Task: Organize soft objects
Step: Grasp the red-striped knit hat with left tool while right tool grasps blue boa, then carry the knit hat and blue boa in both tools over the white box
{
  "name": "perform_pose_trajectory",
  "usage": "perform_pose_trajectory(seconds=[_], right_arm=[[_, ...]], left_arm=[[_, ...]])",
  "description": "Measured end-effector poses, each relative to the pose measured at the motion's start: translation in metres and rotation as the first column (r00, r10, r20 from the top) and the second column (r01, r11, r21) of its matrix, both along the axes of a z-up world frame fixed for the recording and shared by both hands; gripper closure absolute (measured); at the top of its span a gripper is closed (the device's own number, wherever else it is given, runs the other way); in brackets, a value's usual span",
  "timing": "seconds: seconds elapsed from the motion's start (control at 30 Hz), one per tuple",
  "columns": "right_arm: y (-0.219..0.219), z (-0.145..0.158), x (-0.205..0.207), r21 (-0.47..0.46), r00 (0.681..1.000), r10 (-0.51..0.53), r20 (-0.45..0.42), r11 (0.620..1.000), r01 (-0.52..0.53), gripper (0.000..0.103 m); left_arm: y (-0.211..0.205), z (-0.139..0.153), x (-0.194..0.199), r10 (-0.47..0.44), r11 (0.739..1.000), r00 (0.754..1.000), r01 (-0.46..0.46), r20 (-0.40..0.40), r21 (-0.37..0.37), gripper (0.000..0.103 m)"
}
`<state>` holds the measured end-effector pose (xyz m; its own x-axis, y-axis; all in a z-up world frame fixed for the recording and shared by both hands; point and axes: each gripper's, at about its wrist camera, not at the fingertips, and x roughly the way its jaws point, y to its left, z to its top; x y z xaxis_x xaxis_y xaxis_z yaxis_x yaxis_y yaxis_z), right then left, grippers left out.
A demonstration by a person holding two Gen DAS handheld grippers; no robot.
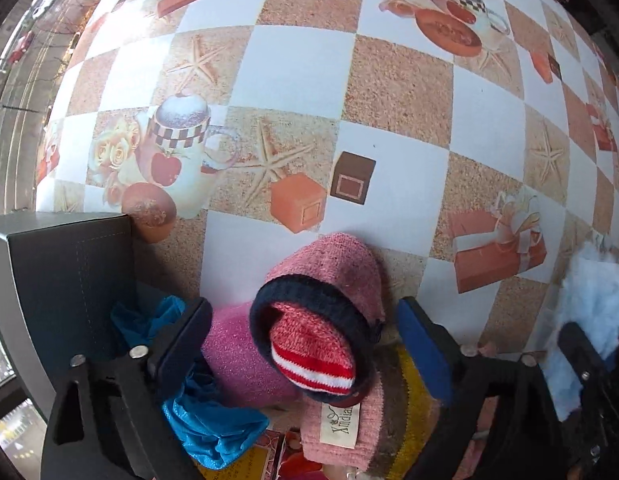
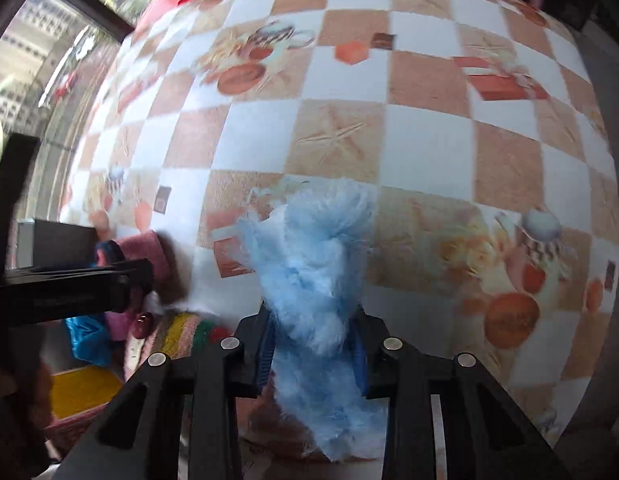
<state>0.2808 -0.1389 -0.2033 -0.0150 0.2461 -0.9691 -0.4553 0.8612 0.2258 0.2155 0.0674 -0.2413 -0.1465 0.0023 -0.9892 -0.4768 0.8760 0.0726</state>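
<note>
In the left wrist view a rolled pink knit sock bundle [image 1: 325, 320] with a navy cuff and a red-and-white striped toe lies between the fingers of my left gripper [image 1: 301, 344]. The jaws stand wide, with gaps on both sides of the bundle. It rests on a pile: a magenta fuzzy sock [image 1: 241, 364], a pink knit piece with a label [image 1: 337, 428] and a yellow-brown striped knit [image 1: 409, 396]. In the right wrist view my right gripper [image 2: 313, 354] is shut on a light blue fluffy piece [image 2: 313, 264], which stands up between the blue pads.
A dark grey box [image 1: 61, 272] stands left of the pile, with a shiny blue cloth [image 1: 213, 420] beside it. The chequered tablecloth [image 1: 389, 92] stretches away beyond the grippers. A window [image 2: 37, 52] runs along the table's left side. The left gripper's body [image 2: 69, 288] shows beside the right one.
</note>
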Motion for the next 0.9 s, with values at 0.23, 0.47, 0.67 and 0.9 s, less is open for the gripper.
perform_pose_trajectory(seconds=[0.23,0.47,0.67,0.9], right_arm=[[-0.014,0.044,-0.017,0.08,0.997,-0.074,0.02,0.994,0.072,0.069],[-0.033,0.058,-0.032,0.104,0.99,-0.139,0.013,0.985,0.136,0.069],[-0.049,0.067,-0.041,0.114,0.983,-0.183,-0.009,0.976,0.183,0.069],[-0.054,0.08,-0.058,0.128,0.981,-0.196,-0.01,0.972,0.195,0.069]], left_arm=[[-0.022,0.004,0.008,-0.11,0.994,0.994,0.11,0.026,-0.004,0.077],[-0.036,0.051,0.003,-0.17,0.985,0.968,0.166,0.185,0.036,0.08],[-0.056,0.093,-0.017,-0.238,0.971,0.933,0.232,0.269,0.052,0.08],[-0.068,0.119,-0.041,-0.303,0.952,0.902,0.302,0.309,0.052,0.08]])
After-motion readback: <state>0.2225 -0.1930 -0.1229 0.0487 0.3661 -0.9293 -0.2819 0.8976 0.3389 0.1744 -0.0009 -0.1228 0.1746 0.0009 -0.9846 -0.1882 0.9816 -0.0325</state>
